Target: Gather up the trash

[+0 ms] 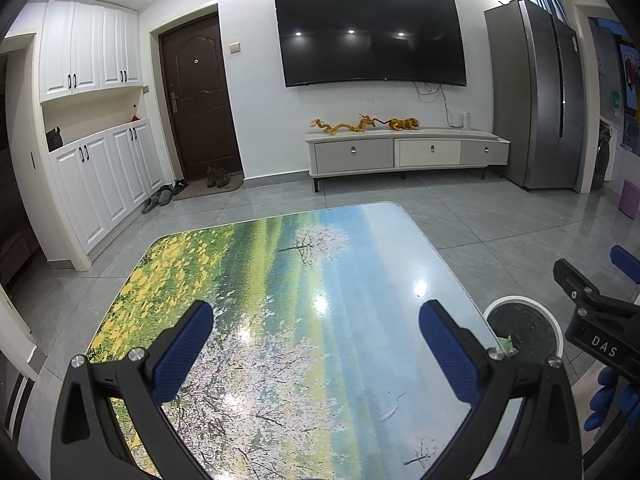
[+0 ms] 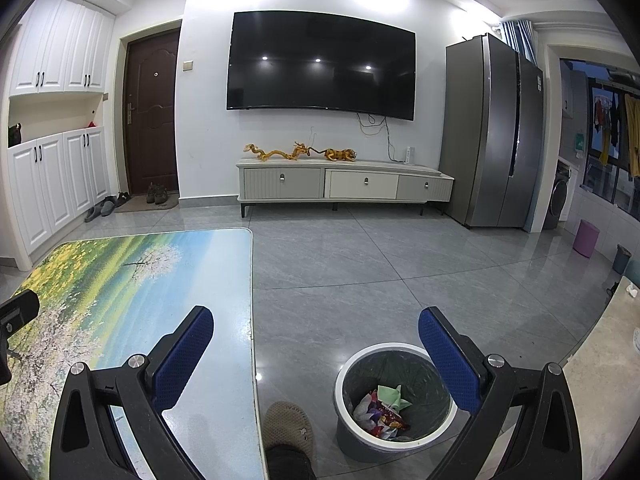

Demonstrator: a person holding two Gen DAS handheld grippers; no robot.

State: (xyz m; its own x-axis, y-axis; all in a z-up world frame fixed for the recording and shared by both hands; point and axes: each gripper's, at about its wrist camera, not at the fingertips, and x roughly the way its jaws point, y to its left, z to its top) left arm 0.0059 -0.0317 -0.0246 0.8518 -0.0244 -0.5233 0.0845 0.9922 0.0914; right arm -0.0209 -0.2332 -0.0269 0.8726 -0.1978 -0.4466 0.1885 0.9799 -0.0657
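We see the trash (image 2: pixel 382 410) lying in the bin (image 2: pixel 344 384), a heap of crumpled wrappers and paper in red, white and green at the bottom of a dark liner. The bin stands on the grey tiled floor (image 2: pixel 360 272) just beside the right edge of the table (image 2: pixel 224 360), and from the left wrist view only part of its white rim and dark inside show past the table's corner. Our right gripper (image 2: pixel 316 356) hangs above the gap between table and bin, its blue fingers (image 2: pixel 182 356) spread wide with nothing between them; one finger lies over the table edge, the other over the bin's rim. Our left gripper (image 1: pixel 316 354) is over the table, its fingers likewise spread wide and holding nothing. The tabletop is glossy and printed with a landscape of blossom trees and yellow flowers. A foot in a tan slipper (image 2: pixel 290 430) rests on the floor between table and bin. Farther off, a dark TV (image 2: pixel 322 64) hangs on the white wall above a low cabinet (image 2: pixel 344 184) carrying golden figurines, with a brown door (image 2: pixel 152 112) to the left and a steel fridge (image 2: pixel 494 132) to the right.
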